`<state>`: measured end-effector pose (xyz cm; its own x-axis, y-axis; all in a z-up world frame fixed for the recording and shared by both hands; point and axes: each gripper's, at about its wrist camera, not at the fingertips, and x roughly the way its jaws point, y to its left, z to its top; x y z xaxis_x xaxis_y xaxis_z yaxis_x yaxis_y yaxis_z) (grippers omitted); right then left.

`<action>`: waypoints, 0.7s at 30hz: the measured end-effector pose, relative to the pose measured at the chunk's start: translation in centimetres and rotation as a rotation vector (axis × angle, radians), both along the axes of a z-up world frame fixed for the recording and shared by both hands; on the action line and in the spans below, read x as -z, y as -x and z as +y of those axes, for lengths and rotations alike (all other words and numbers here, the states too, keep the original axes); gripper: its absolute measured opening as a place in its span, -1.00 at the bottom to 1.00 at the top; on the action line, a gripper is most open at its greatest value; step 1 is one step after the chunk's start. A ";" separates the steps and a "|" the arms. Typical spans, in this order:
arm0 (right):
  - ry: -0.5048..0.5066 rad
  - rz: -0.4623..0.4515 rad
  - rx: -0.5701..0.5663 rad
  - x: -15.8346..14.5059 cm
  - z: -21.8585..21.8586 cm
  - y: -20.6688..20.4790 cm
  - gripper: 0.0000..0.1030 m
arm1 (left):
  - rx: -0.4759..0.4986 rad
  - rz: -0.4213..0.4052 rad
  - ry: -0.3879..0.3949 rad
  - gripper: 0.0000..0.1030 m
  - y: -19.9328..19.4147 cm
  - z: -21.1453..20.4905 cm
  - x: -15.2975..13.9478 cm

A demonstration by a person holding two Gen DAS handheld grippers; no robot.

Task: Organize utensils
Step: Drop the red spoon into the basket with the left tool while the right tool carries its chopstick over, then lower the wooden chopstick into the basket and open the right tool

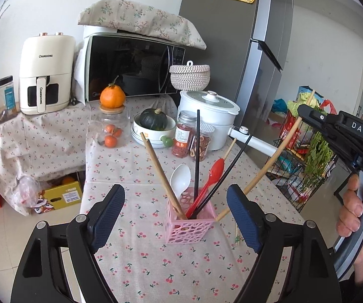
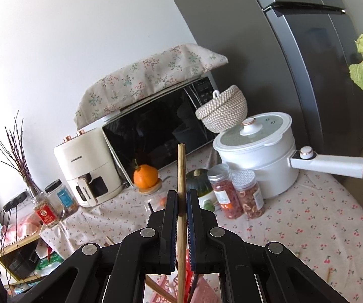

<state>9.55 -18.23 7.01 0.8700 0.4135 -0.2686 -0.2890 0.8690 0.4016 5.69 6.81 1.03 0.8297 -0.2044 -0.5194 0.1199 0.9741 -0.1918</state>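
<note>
Now left gripper (image 1: pixel 175 217) spread wide, nothing between pads, hovering over pink perforated holder (image 1: pixel 190 221) on cherry-print tablecloth (image 1: pixel 131 176); holder has 2 spoons and chopsticks. Right gripper (image 2: pixel 181 202) pinching wooden chopstick (image 2: pixel 181 166), upright, above holder.

Loads of pink and cherries going on here

Pink holder (image 1: pixel 189 223) with circle cutouts, a red spoon (image 1: pixel 213 174) and white spoon (image 1: pixel 180 179) in it; cream cloth (image 1: pixel 156 265) dotted with red cherries; orange fruit (image 1: pixel 112 96); white pot (image 2: pixel 257 151); grey fridge (image 1: pixel 231 38).
</note>
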 end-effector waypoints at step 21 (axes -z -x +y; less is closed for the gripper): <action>0.046 0.169 0.021 3.7 2.8 -4.1 -0.42 | -0.001 0.121 0.023 0.66 -0.8 0.8 2.2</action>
<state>13.65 -15.42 3.33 0.8192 0.3794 -0.4300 -0.2021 0.8928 0.4026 6.48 7.66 -1.19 0.7617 -0.2167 -0.6106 0.0937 0.9694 -0.2271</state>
